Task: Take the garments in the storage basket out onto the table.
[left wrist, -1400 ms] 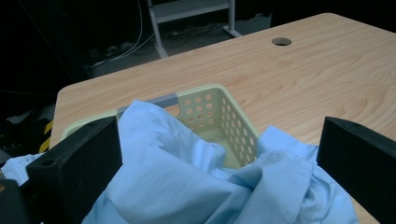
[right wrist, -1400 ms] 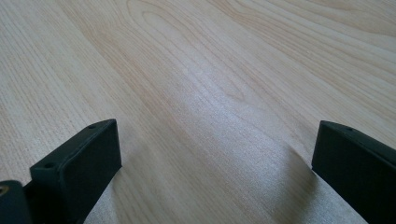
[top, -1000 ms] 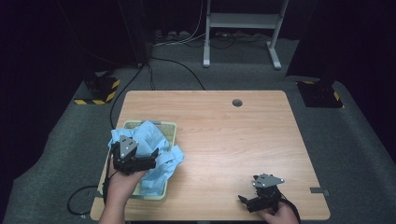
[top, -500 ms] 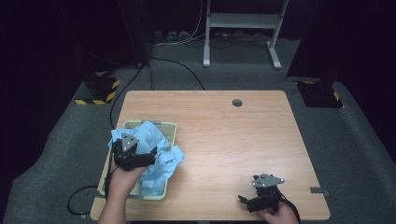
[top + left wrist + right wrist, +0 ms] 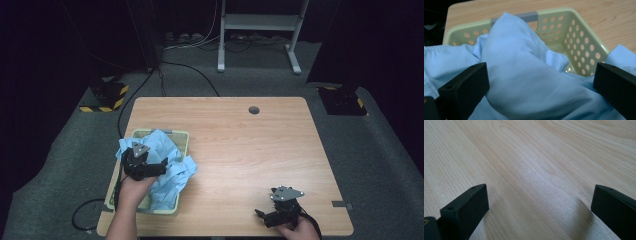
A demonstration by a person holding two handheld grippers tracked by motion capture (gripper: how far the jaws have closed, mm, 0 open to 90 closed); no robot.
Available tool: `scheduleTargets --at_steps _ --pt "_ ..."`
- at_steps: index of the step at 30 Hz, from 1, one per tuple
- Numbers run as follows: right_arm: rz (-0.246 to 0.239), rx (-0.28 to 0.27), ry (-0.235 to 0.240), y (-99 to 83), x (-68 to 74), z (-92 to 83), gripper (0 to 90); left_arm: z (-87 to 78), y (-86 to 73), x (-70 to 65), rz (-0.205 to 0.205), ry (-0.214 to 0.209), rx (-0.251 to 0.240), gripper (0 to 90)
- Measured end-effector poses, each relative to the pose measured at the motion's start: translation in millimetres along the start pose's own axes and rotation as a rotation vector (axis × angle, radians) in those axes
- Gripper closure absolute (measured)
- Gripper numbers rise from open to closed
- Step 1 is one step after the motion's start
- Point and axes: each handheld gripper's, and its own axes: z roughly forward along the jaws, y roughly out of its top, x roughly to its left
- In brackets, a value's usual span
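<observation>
Blue shirt (image 5: 165, 165) heaps over the green basket (image 5: 180, 136), blocking its inside; the table (image 5: 250, 150) beyond lies open for passing.

A plain light-blue cloth (image 5: 165, 165) fills a pale green basket (image 5: 584, 47) pierced with round holes at lower left of the frame, on a light wood-grain table (image 5: 250, 145); black grippers, grey carpet (image 5: 60, 150)
</observation>
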Motion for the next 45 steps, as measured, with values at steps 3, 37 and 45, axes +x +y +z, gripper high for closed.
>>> scheduleTargets --at_steps 3,37,45 --pt "-0.002 0.001 0.0 0.0 0.2 0.1 1.1 5.1 -1.6 -0.5 0.001 0.01 0.013 0.9" --pt "-0.003 0.0 0.002 0.0 0.2 0.0 1.3 2.9 -3.8 5.2 -0.012 0.029 0.019 2.7" --pt "-0.007 0.003 0.0 0.1 0.5 0.4 1.3 6.8 -4.9 9.4 -0.032 0.019 0.056 1.8"
